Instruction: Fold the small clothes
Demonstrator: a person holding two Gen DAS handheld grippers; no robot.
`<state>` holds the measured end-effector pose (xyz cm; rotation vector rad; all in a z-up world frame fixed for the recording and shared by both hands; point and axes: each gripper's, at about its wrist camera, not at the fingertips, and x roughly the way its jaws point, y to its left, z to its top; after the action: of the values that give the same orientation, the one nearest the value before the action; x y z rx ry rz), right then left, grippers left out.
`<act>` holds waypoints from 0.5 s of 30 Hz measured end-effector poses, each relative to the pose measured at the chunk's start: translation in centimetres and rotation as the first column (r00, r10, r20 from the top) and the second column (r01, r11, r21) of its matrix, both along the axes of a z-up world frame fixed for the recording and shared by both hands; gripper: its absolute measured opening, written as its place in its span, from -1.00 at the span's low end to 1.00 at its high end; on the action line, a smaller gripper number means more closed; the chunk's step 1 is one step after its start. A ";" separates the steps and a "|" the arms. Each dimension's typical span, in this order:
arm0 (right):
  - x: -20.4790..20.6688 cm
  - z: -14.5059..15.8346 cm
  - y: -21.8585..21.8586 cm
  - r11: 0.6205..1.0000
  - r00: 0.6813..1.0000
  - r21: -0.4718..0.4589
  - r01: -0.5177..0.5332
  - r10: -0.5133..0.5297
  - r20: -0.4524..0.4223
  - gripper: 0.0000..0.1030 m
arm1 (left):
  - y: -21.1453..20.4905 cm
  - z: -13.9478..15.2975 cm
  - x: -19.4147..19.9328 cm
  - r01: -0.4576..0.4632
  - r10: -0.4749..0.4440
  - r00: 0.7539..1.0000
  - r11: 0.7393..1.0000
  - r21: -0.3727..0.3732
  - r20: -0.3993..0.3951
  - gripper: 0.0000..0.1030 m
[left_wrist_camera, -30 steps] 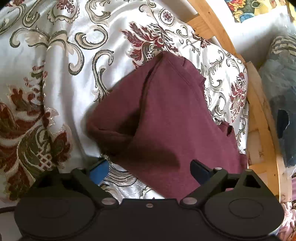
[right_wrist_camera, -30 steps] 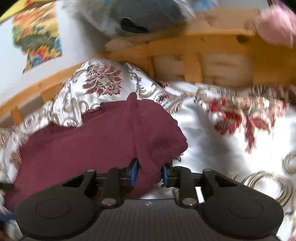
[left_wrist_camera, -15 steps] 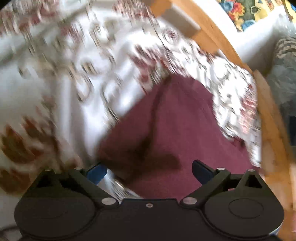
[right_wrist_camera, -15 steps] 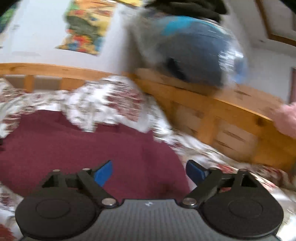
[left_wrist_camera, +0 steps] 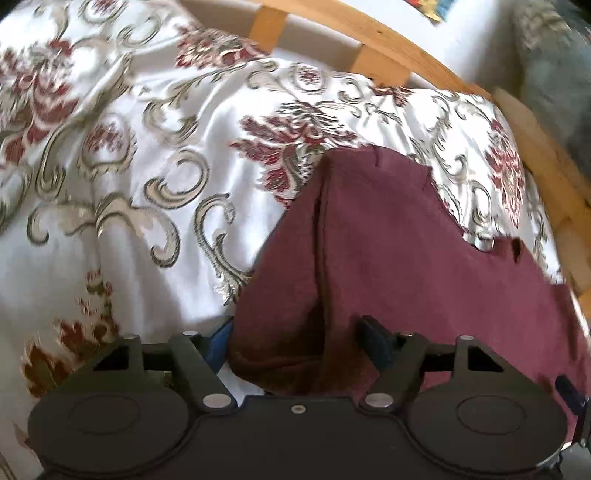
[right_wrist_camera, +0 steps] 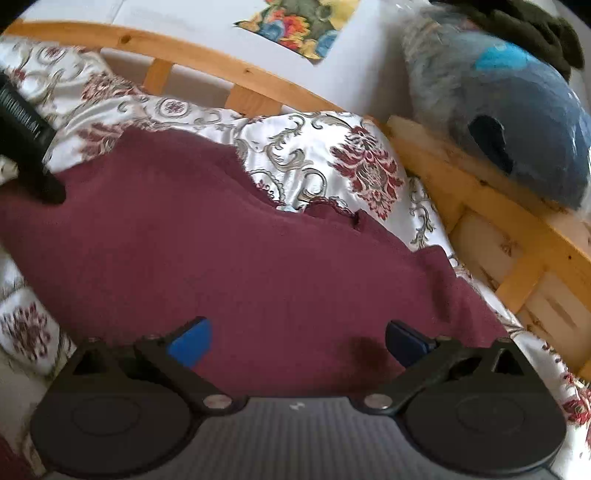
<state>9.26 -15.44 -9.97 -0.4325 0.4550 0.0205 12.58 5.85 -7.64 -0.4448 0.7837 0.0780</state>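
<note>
A maroon garment [left_wrist_camera: 399, 258] lies on a white floral bedspread [left_wrist_camera: 122, 177]. My left gripper [left_wrist_camera: 299, 343] is open, its jaws on either side of a bunched fold at the garment's near left end; the cloth fills the gap between the blue pads. In the right wrist view the garment [right_wrist_camera: 207, 236] lies spread flat. My right gripper [right_wrist_camera: 295, 338] is open and empty just above its near edge. The left gripper's black body [right_wrist_camera: 26, 136] shows at the far left, resting on the garment.
A wooden bed frame [right_wrist_camera: 480, 206] runs along the back and right side. A grey-blue plush toy [right_wrist_camera: 517, 110] sits on the frame's right rail. A colourful poster [right_wrist_camera: 299, 22] hangs on the white wall behind.
My right gripper has opened and let go of the garment fold, then pulled back. My left gripper has moved in around the bunched left end, jaws closer together than before.
</note>
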 end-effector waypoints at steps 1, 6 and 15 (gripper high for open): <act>-0.2 -0.1 0.1 1.000 1.000 -0.012 -0.002 0.002 0.007 0.99 | -0.2 0.1 -0.1 0.004 -0.004 1.000 1.000 0.011 0.004 0.38; -0.5 -0.3 0.2 1.000 1.000 -0.021 -0.005 0.006 0.014 1.00 | -0.2 0.0 0.1 0.005 -0.005 1.000 1.000 0.007 0.012 0.38; 0.2 -0.1 -0.9 0.998 1.000 0.061 -0.010 0.011 -0.020 1.00 | 0.0 -0.5 1.7 0.032 -0.032 0.999 0.999 0.010 -0.007 0.41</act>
<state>9.48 -16.38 -10.09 -0.3752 0.4709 0.0486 14.26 5.86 -8.14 -0.4225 0.7965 0.0541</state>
